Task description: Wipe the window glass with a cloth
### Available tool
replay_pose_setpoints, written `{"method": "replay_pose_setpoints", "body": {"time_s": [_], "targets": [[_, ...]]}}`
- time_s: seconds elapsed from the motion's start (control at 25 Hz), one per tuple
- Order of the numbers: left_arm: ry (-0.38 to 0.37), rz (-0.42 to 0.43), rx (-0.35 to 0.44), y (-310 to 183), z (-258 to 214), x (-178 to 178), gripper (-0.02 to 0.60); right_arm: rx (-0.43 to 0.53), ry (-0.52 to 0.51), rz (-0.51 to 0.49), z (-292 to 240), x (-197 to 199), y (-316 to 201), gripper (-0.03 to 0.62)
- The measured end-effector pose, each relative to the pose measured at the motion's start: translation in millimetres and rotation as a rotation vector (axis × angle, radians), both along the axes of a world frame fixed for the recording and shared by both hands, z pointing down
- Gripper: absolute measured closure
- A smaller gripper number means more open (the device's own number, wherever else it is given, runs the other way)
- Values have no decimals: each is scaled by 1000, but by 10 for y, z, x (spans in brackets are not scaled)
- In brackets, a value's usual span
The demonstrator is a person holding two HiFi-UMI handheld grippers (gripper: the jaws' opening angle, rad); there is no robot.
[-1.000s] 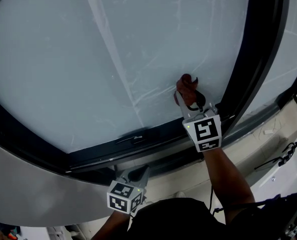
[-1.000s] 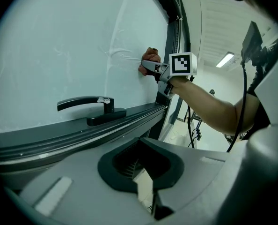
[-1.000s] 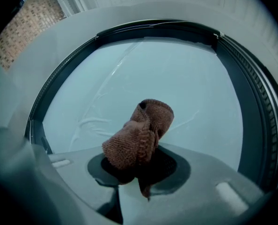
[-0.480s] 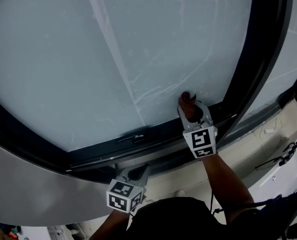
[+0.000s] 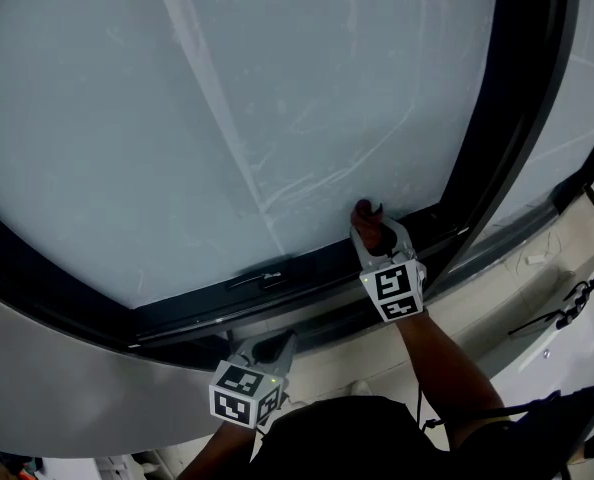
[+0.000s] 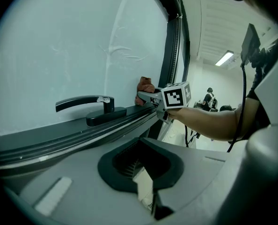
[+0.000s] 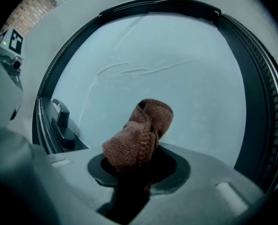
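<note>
Your right gripper (image 5: 373, 226) clamps cloth (image 7: 139, 135), bunched end against glass (image 5: 227, 98) for wiping pressure; left gripper (image 5: 276, 346) jaws closed, empty, held clear.

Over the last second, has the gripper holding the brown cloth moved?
Yes. The right gripper with the cloth has slid down the glass toward the bottom window frame.

grey left claw (image 5: 279, 345) and right claw (image 5: 377, 230), white black-marked cubes (image 5: 243, 394), black top (image 5: 349, 436)

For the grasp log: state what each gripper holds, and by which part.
Right gripper pinches the brown cloth by its bunched lower end. Left gripper, jaws together, holds nothing.
</note>
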State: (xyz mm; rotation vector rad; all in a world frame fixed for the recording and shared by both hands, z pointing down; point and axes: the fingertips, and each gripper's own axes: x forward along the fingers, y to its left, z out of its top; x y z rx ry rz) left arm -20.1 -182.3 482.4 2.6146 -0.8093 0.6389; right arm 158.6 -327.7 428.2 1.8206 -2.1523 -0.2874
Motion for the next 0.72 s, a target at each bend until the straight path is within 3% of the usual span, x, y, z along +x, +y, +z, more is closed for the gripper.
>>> {"method": "replay_pose_setpoints", "body": {"time_s": [0.72], "targets": [[18, -9, 2, 22, -7, -15, 565, -57, 24, 11, 230, 31, -11, 488]]}}
